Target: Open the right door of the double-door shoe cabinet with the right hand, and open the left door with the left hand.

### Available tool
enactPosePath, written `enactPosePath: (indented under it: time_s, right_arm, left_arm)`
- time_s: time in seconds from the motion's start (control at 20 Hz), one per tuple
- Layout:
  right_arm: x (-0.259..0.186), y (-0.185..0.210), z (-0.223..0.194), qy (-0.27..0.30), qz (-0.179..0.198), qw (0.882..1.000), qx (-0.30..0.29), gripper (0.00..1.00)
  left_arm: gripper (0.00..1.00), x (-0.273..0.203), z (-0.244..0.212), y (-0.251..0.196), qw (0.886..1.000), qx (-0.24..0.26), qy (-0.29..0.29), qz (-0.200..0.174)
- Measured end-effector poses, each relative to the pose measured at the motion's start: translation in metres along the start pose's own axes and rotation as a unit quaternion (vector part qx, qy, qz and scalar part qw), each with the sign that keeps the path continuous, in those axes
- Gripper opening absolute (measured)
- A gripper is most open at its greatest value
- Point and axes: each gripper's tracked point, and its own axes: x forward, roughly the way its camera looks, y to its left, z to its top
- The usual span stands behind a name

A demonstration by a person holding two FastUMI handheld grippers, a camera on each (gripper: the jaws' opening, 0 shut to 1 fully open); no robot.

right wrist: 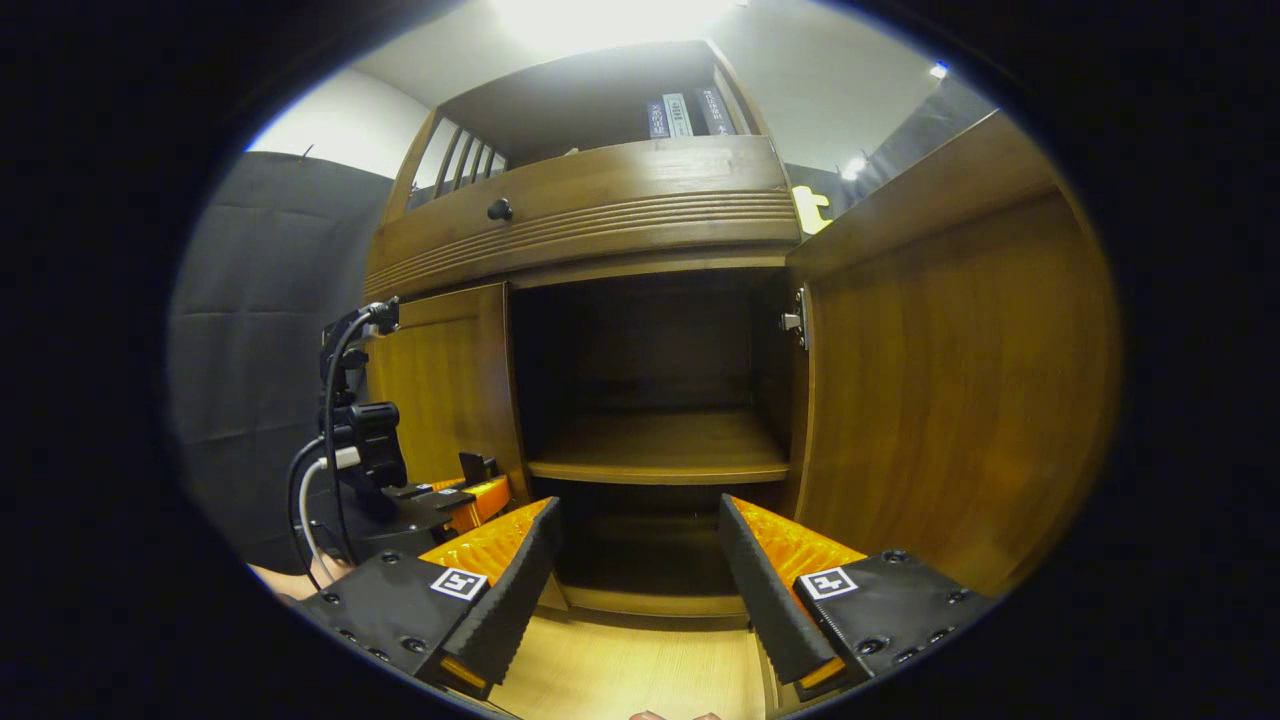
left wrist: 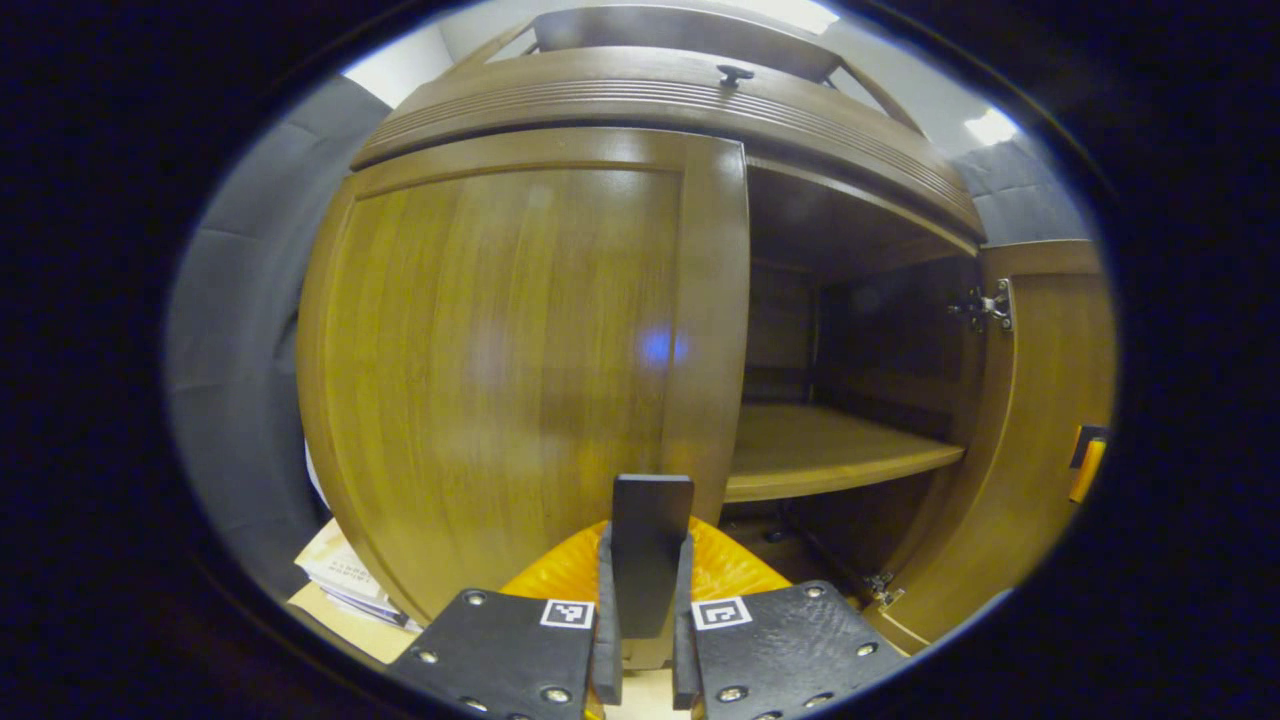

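The brown wooden shoe cabinet (left wrist: 700,100) stands right in front of me. Its left door (left wrist: 500,350) fills the left gripper view and looks closed or nearly so. My left gripper (left wrist: 645,560) is shut on that door's dark handle (left wrist: 652,510), one finger pressing on each side. The right door (right wrist: 950,380) is swung wide open, hinge (right wrist: 795,320) showing, and the dark inside with a shelf (right wrist: 660,445) is bare. My right gripper (right wrist: 638,520) hangs open in front of the opening, holding nothing. In the right gripper view the left gripper (right wrist: 450,500) sits at the left door (right wrist: 450,380).
A drawer with a dark knob (right wrist: 499,209) runs above the doors, and books (right wrist: 685,112) stand on the top shelf. Papers (left wrist: 340,575) lie on the floor at the cabinet's left foot. Light wooden floor (right wrist: 620,670) lies below. Black cloth wall (right wrist: 260,350) is to the left.
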Motion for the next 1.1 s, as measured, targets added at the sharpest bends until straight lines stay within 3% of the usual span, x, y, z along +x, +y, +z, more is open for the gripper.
enactPosePath:
  time_s: [0.6,1.1]
  right_arm:
    - [-0.024,0.023,-0.007,0.006,-0.009,1.0,-0.005,0.98]
    - [-0.058,0.035,-0.026,0.01,-0.043,0.999,-0.007,0.95]
  left_arm:
    - [0.24,-0.077,-0.005,0.016,1.0,0.005,0.006,-0.019]
    - [0.19,-0.141,-0.007,0.048,0.999,0.011,-0.013,-0.044]
